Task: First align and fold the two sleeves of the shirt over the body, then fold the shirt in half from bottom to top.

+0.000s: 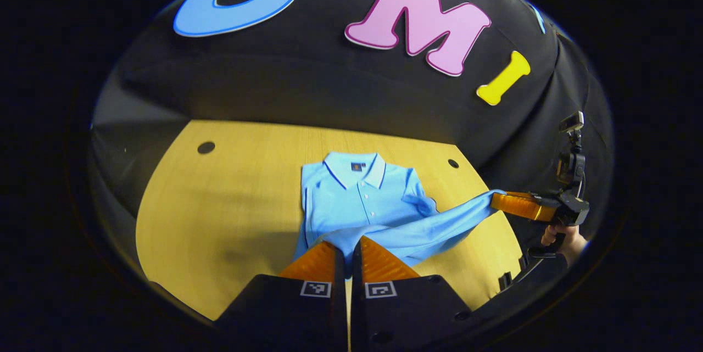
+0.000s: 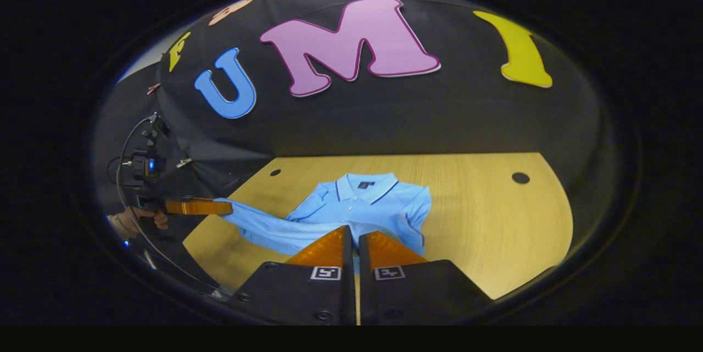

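From where I stand, the pale wooden table (image 1: 219,220) is bare at nine o'clock, and the light blue polo shirt (image 1: 357,198) lies at its middle, collar toward twelve o'clock and buttons up. Its sleeves look tucked in over the body, though the one at three o'clock sits a bit bunched. In the left gripper view the left gripper (image 1: 347,250) sits at six o'clock with its fingers nearly together and a sliver of blue cloth between them. The right gripper view shows it off at nine o'clock (image 2: 228,207), pinching the end of a stretched band of the shirt. The right gripper (image 1: 497,201), out at three o'clock with a hand (image 1: 560,239) on its grip, is clamped on the other end of that band. So both pinch the lower hem, pulled taut between them and lifted off the table. I judge the sleeve step done and the bottom-to-top fold under way. The next move calls for carrying both corners level toward twelve o'clock and laying the hem just below the collar.
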Available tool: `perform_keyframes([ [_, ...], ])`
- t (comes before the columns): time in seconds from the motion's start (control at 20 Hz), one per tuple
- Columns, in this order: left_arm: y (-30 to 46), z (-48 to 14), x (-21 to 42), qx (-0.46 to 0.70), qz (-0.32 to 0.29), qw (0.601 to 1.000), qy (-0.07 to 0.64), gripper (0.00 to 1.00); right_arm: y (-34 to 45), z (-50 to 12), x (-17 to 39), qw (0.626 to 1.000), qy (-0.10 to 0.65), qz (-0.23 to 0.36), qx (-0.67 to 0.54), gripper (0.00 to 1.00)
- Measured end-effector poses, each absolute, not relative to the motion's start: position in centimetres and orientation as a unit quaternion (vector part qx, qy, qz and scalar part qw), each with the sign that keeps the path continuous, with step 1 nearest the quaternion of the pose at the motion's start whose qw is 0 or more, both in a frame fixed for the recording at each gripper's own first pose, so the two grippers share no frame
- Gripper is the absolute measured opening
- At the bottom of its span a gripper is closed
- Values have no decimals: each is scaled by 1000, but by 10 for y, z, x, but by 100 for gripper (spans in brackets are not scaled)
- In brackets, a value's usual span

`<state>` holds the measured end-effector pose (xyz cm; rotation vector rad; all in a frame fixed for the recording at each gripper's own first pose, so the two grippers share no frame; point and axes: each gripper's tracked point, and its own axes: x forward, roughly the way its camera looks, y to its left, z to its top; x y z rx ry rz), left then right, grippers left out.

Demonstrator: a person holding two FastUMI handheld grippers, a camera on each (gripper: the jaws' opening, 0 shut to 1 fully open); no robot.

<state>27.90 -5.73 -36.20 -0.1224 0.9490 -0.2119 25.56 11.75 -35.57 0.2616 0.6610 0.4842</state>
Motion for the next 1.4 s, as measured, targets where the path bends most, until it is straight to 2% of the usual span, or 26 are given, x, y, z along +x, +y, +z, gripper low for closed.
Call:
perform_keyframes([
  [0.05, -55, -362, 299, -55, -97, 888, 447, 8, 116, -352, 277, 916, 306, 231, 115, 7],
  [0.1, -55, -368, 319, -56, -93, 889, 444, 8, 115, -352, 299, 922, 297, 227, 102, 8],
  [0.15, -55, -379, 336, -52, -87, 888, 449, 8, 116, -354, 320, 927, 289, 222, 92, 3],
  [0.2, -53, -390, 351, -41, -81, 886, 455, 8, 118, -359, 342, 929, 286, 219, 84, 3],
  [0.25, -54, -397, 373, -27, -81, 891, 447, 8, 121, -366, 360, 931, 284, 215, 77, 8],
  [0.3, -55, -405, 394, -22, -82, 896, 436, 8, 123, -378, 378, 932, 288, 208, 70, 3],
  [0.35, -55, -414, 414, -26, -74, 898, 432, 8, 126, -394, 392, 931, 296, 203, 67, 6],
  [0.45, -51, -439, 436, -51, -44, 894, 444, 8, 130, -432, 407, 924, 324, 193, 59, 9],
  [0.5, -44, -457, 443, -56, -25, 888, 455, 9, 133, -450, 410, 919, 340, 190, 59, 3],
  [0.55, -37, -472, 445, -50, -10, 883, 466, 10, 135, -468, 415, 915, 353, 186, 55, 4],
  [0.6, -27, -490, 445, -36, 4, 876, 481, 16, 135, -486, 417, 911, 368, 180, 50, 4],
  [0.65, -15, -505, 443, -16, 24, 869, 494, 19, 139, -501, 421, 907, 380, 175, 47, 10],
  [0.7, -3, -518, 444, 1, 45, 865, 500, 28, 143, -514, 425, 905, 386, 171, 46, 9],
  [0.8, 0, -528, 449, -2, 48, 869, 493, 46, 143, -534, 431, 902, 396, 166, 38, 10],
  [0.85, -3, -527, 454, -8, 46, 873, 485, 28, 143, -539, 432, 901, 398, 168, 35, 4],
  [0.9, -6, -526, 457, -10, 47, 876, 480, 43, 143, -540, 431, 899, 402, 173, 34, 9],
  [0.95, -6, -521, 454, -10, 46, 878, 476, 45, 143, -542, 431, 897, 404, 176, 36, 32],
  [1.05, -9, -502, 453, -11, 43, 885, 464, 75, 139, -531, 427, 898, 399, 181, 41, 77],
  [1.1, -10, -488, 450, -9, 41, 890, 454, 77, 135, -516, 423, 903, 385, 185, 46, 100],
  [1.15, -11, -470, 450, -4, 38, 899, 435, 78, 131, -502, 422, 910, 368, 186, 46, 96],
  [1.4, -27, -377, 404, 38, 13, 933, 357, 91, 94, -383, 404, 955, 245, 167, 7, 96],
])
